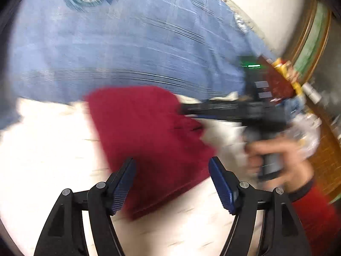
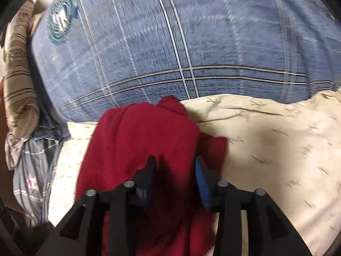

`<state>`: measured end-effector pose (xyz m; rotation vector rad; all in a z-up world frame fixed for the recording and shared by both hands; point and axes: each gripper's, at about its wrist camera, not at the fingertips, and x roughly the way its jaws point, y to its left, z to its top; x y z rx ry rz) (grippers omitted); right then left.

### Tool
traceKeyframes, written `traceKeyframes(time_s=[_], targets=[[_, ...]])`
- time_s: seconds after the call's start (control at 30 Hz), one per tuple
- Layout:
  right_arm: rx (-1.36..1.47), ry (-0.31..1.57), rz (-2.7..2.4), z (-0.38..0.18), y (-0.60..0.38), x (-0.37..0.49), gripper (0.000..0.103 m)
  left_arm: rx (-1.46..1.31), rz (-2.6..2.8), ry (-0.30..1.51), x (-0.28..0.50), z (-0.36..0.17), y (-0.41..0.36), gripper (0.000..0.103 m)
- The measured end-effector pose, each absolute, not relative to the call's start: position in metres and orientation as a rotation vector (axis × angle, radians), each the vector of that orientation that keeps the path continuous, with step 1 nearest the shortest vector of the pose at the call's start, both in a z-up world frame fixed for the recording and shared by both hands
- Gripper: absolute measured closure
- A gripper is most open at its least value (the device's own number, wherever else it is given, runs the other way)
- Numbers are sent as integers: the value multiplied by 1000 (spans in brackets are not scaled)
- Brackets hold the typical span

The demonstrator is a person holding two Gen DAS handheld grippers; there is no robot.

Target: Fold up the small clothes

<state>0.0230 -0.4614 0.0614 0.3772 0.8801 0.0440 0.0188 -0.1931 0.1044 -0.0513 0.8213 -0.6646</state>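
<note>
A dark red garment (image 1: 149, 140) lies folded on a cream bedsheet (image 1: 46, 149). My left gripper (image 1: 172, 181) is open and empty, with its blue pads just above the garment's near edge. In the left wrist view the right gripper (image 1: 187, 109) reaches in from the right, its tip at the garment's right edge. In the right wrist view the red garment (image 2: 145, 138) is bunched and draped between my right gripper's (image 2: 174, 166) fingers, whose jaws stand partly apart around the cloth. Both views are motion-blurred.
A blue plaid blanket (image 2: 181, 42) with a round emblem (image 2: 60, 21) covers the far half of the bed. A brown striped cloth (image 2: 19, 81) and a grey striped garment (image 2: 36, 170) lie at the left. A wooden headboard and clutter (image 1: 309, 64) stand at the right.
</note>
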Motion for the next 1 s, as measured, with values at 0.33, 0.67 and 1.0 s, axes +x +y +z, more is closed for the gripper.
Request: traceKeyframes(time_s=[0.33,0.67,1.0], targets=[[243,921,29,49,-410,-12,80,-69,-568,935,21,59,-188,35],[468,803,64,51,-450,-63,57,-75,-525,884,20,72,-176,34],[193,864,-83,37,-434,-25,77,-11,-508,954,22,35,-205,30]])
